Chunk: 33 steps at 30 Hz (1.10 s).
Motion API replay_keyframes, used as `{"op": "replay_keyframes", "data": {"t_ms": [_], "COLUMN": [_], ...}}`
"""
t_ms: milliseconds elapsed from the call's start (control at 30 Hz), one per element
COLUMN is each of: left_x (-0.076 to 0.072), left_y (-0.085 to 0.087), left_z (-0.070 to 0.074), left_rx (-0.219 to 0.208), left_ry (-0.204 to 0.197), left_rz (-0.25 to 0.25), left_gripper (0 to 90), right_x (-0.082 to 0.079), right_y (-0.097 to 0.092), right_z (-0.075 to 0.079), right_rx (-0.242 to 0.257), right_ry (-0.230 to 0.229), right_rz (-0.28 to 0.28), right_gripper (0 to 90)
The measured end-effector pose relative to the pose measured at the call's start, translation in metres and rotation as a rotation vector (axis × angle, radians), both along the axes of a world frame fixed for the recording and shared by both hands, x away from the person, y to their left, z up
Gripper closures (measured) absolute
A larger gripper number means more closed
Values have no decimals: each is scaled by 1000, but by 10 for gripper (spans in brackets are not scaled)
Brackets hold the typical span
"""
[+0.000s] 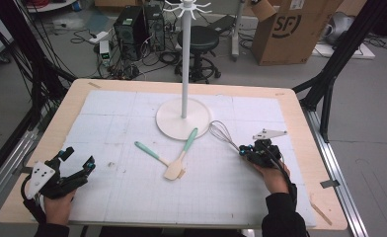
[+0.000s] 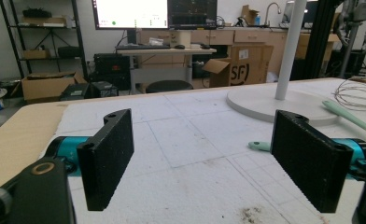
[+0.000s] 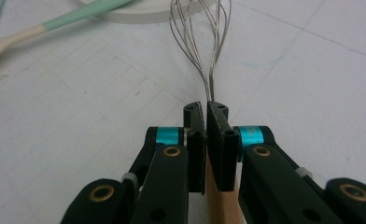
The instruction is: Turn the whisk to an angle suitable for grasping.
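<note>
A wire whisk (image 1: 221, 131) with a wooden handle lies on the white mat, right of centre, with its wire loops pointing toward the stand. My right gripper (image 1: 242, 148) is shut on the handle end. In the right gripper view the pads (image 3: 197, 140) press on the wooden handle (image 3: 218, 200) and the whisk wires (image 3: 200, 42) fan out ahead. My left gripper (image 1: 79, 159) rests at the mat's front left corner. Its jaws stand wide apart in the left gripper view (image 2: 204, 119), with bare mat between them.
A white stand (image 1: 169, 123) with a tall pole rises at the mat's centre back. Two mint-handled spatulas (image 1: 181, 155) (image 1: 149, 152) lie crossed in front of it. A grid mat (image 1: 112, 113) covers the wooden table (image 1: 300, 123). A stool, boxes and computers stand on the floor beyond.
</note>
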State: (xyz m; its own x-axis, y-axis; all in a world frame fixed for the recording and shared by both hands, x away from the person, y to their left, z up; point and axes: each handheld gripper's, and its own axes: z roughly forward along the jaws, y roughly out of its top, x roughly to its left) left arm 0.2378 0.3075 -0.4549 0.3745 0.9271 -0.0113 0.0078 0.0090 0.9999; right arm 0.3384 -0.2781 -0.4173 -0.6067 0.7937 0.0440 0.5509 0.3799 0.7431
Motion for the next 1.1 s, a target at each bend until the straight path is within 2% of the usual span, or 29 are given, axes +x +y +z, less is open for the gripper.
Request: {"op": "replay_keyframes", "data": {"t_ms": [133, 167, 300, 500, 533, 567, 600, 633, 667, 733, 767, 800, 933, 1000, 1067, 1100], "left_x": [0, 0, 0, 0, 0, 0, 0, 0, 0, 0, 0, 0, 0, 0, 0, 0], "left_y": [0, 0, 0, 0, 0, 0, 0, 0, 0, 0, 0, 0, 0, 0, 0, 0], "left_z": [0, 0, 0, 0, 0, 0, 0, 0, 0, 0, 0, 0, 0, 0, 0, 0], "left_rx": [0, 0, 0, 0, 0, 0, 0, 1, 0, 1, 1, 1, 0, 0, 0, 1], "left_ry": [2, 1, 1, 2, 2, 2, 1, 1, 2, 1, 2, 2, 4, 1, 1, -1], "left_rz": [1, -1, 0, 1, 1, 1, -1, 1, 0, 3, 3, 3, 3, 2, 2, 1], "left_gripper": [220, 220, 221, 221, 221, 221, 221, 222, 222, 222, 222, 222, 222, 222, 222, 222], "right_x": [-1, 0, 5, 5, 5, 6, 6, 8, 14, 15, 23, 25, 27, 21, 20, 17], "right_y": [2, 0, -2, -1, -4, -4, -4, -3, 2, 3, 11, 13, 15, 12, 11, 9], "right_z": [0, 1, 0, -2, -2, -3, -3, -4, -8, -9, -16, -18, -15, -10, -8, -7], "right_rx": [-6, -5, 1, -2, 18, 24, 24, 16, -17, -22, -82, -102, -125, -101, -98, -103], "right_ry": [1, -18, -5, 3, 9, 18, 18, 18, 18, 19, 47, 62, 65, 54, 53, 52], "right_rz": [6, -13, -58, -35, -20, -22, -22, -20, -12, -8, 11, 20, 44, 90, 101, 129], "right_gripper": [882, 893, 893, 870, 749, 683, 683, 646, 598, 608, 679, 709, 770, 854, 855, 855]}}
